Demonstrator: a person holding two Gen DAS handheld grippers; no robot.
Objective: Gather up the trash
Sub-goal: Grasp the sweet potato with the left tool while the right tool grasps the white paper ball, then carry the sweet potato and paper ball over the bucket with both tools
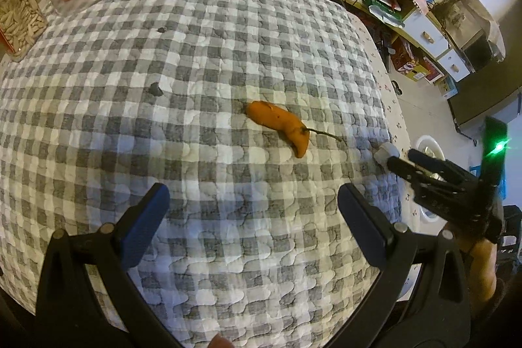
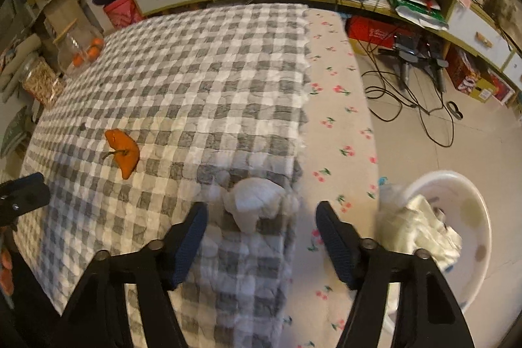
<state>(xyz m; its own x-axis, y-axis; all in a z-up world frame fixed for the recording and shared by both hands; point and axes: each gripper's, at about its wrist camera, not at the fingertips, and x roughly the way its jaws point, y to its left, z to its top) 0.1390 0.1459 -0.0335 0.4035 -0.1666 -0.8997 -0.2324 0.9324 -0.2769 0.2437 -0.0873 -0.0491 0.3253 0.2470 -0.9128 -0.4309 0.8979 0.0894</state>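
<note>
**Crumpled tissue at the tabletop's right edge, ahead of the right hand-held gripper**

Item 1. Crumpled tissue (image 2: 253, 206), white, a small wad. It lies on the checked cloth (image 2: 195, 80) at the right edge of the tabletop, close to the near right corner. It has no clear long axis; a lobe points toward the camera.

Item 2. Right hand-held gripper (image 2: 261, 237). Fingers spread wide, nothing between them. The tissue sits straight ahead, just beyond the fingertips and centred in the gap. This is the nearer gripper by far; a short forward push should bracket the wad.

Item 3. Left hand-held gripper (image 1: 253, 217). Fingers spread, empty, hovering over the middle of the tabletop. The tissue lies well off to its right.

Item 4. Orange peel (image 1: 280, 126), with stalk. It lies on the cloth ahead of the left gripper, long axis running from far-left to near-right.

Item 5. White bin (image 2: 469, 217), on the floor beside the right edge, paper already inside.

Views. The right wrist view shows the bin's contents and the tissue's full shape. The left wrist view shows only a sliver of tissue (image 1: 385, 152) touching the right gripper's tip, plus two small dark scraps (image 1: 156, 88) on the cloth.
</note>
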